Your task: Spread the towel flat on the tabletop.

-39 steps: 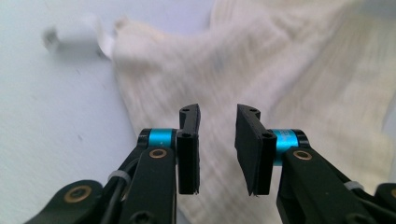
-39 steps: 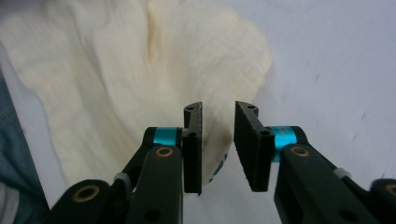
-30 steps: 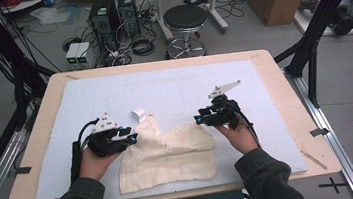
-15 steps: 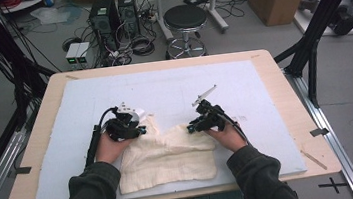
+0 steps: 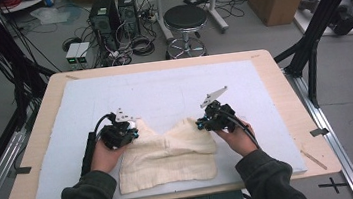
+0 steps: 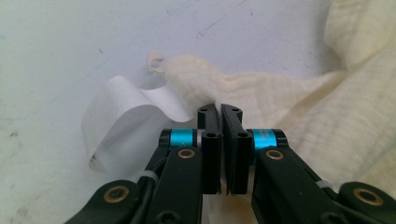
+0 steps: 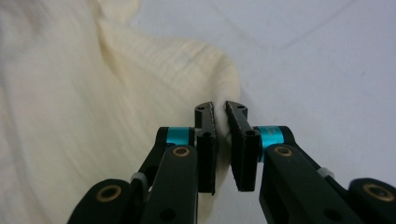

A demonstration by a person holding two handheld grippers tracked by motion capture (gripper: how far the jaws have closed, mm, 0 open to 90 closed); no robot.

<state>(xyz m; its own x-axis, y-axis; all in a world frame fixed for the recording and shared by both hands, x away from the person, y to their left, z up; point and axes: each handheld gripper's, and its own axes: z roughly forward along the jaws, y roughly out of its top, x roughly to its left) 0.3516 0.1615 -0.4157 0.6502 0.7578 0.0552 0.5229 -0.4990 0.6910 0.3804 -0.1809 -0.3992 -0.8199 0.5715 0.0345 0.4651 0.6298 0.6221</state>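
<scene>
- left gripper (image 5: 127, 131) has just been closing and now pinches the far left corner of the cream cloth (image 5: 170, 153); in the left gripper view its jaws stand almost together with a thin edge of fabric between them (image 6: 219, 112).
- right gripper (image 5: 206, 122) has just been closing too, and is clamped on the cloth's far right corner; in the right gripper view a fold of fabric sits between the pads (image 7: 220, 114).
- both hands come in from the near edge, forearms in dark green sleeves, each gripper pointing away from the person and down toward the mat.
- left hand (image 5: 104, 155) rests just beside the cloth's left edge, right hand (image 5: 237, 138) just beside its right edge.
- cloth lies at the near middle of the pale blue mat (image 5: 163, 91), its near hem close to the mat's front edge; the two held corners rise in peaks with a dip between them.
- far half of the mat is open, as are its left and right margins, framed by the wooden table (image 5: 36, 125) rim.
- cloth is soft, crinkled, gauze-like weave; a white curled label (image 6: 121, 116) and a small loop (image 6: 156, 63) sit at the left corner.
</scene>
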